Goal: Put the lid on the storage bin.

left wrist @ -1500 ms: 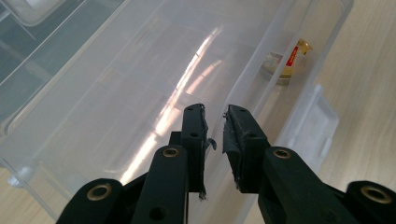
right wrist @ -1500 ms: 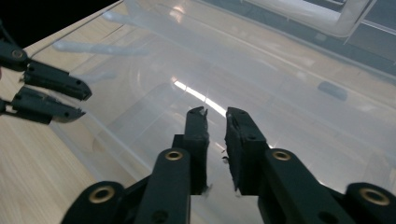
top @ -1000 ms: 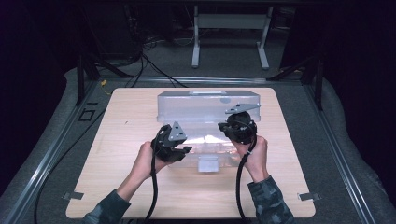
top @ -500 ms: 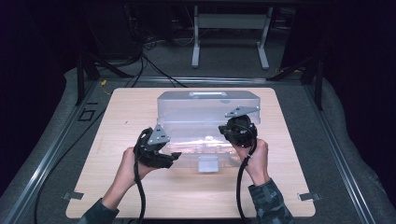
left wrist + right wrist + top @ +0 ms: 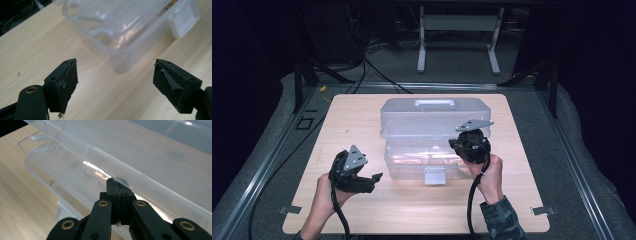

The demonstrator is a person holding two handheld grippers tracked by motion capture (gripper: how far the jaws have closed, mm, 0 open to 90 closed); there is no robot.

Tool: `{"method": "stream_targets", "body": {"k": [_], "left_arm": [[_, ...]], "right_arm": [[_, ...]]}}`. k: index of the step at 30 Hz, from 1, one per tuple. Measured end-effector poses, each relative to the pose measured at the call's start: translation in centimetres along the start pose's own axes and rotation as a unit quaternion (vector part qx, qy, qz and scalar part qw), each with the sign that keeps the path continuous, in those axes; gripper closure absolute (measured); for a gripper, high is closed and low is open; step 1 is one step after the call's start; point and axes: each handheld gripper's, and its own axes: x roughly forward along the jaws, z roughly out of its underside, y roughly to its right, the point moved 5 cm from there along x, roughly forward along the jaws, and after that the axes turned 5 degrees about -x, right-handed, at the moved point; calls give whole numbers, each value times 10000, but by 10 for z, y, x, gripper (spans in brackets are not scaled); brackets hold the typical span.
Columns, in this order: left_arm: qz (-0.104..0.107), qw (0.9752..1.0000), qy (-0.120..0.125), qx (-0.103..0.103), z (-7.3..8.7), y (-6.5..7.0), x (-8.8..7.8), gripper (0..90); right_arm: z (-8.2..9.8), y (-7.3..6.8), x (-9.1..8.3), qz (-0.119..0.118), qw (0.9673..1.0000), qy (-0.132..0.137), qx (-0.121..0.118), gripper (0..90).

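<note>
A clear plastic storage box (image 5: 434, 125) with a handle on its lid stands mid-table, and its lid (image 5: 150, 147) sits lifted off the base (image 5: 62, 167) at the front. My right gripper (image 5: 455, 145) is shut, its tips (image 5: 116, 181) against the lid's front rim at the box's right end. I cannot tell whether they pinch anything. My left gripper (image 5: 374, 180) hovers over the table left of the box's front corner (image 5: 120, 25). Its jaws have just been opening and stand apart (image 5: 115, 75) with nothing between them.
A white latch (image 5: 435, 176) hangs at the middle of the box's front wall. The box rests on a light wooden tabletop (image 5: 352, 120) framed by grey padding. Cables and a white stand lie on the dark floor behind.
My left gripper has drawn back to the left, away from the box's front, and its jaws have spread apart. The right gripper has stayed at the lid's rim.
</note>
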Motion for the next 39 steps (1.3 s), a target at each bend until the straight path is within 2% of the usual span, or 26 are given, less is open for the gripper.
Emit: {"method": "stream_targets", "body": {"k": [5,8,13,15,27,31,35,39], "left_arm": [[-113,9994,-30,-318,26,-12,11,155],[-155,9986,-104,-489,42,-16,19,150],[-159,9974,-217,-670,60,-22,27,140],[-160,9969,-196,-739,63,-23,28,138],[-147,9961,-201,-850,70,-24,27,132],[-154,9960,-183,-866,71,-23,26,130],[-174,9958,-215,-871,74,-25,23,115],[-248,9947,-214,-973,80,-29,21,96]], "right_arm": [[4,0,-5,22,10000,55,43,896],[8,0,-6,42,10000,-4,43,896],[13,1,-9,70,10000,-24,38,894],[13,0,-10,79,10000,-17,39,893],[22,-8,-14,0,10000,-48,-13,893],[36,-13,-17,-3,10000,-80,-40,892],[49,-16,-29,68,10000,-46,-50,890],[72,-9,-37,224,9996,-138,86,885]]}}
